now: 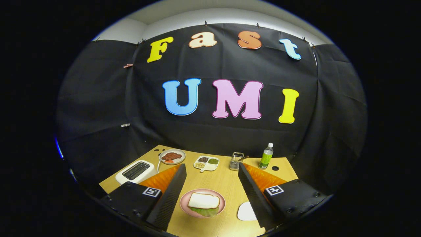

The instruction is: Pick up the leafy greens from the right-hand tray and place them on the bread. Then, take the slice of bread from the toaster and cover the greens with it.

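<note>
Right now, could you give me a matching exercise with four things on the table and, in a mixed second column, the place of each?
Things:
1. toaster
2. green bottle
3. pink plate
4. divided dish

Places:
A. between the open fingers of the gripper, holding bread over greens
B. far right, near the booth wall
C. beyond the left finger, on the table's left side
D. beyond the fingers, mid-table, beside the metal rack

Pairs: 1-C, 2-B, 3-A, 4-D
</note>
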The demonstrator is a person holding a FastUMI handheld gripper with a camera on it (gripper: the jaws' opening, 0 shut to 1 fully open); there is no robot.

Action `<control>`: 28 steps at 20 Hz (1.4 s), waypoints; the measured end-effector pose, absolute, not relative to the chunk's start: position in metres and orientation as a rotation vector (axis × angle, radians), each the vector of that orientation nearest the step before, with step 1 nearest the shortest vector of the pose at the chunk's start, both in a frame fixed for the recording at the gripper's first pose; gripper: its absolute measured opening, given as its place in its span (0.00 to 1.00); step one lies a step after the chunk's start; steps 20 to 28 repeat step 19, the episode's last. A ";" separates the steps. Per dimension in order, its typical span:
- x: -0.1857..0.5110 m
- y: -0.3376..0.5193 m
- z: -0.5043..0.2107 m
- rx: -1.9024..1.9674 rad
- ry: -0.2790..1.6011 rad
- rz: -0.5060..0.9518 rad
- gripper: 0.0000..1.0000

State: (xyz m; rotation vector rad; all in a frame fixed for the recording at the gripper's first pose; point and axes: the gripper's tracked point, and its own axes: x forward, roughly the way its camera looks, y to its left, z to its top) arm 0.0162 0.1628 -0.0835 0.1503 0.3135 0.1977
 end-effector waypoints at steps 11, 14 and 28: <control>-0.014 0.131 -0.062 0.196 0.266 0.262 0.99; -0.021 0.127 -0.057 0.203 0.266 0.289 0.99; -0.023 0.116 -0.061 0.180 0.263 0.304 0.99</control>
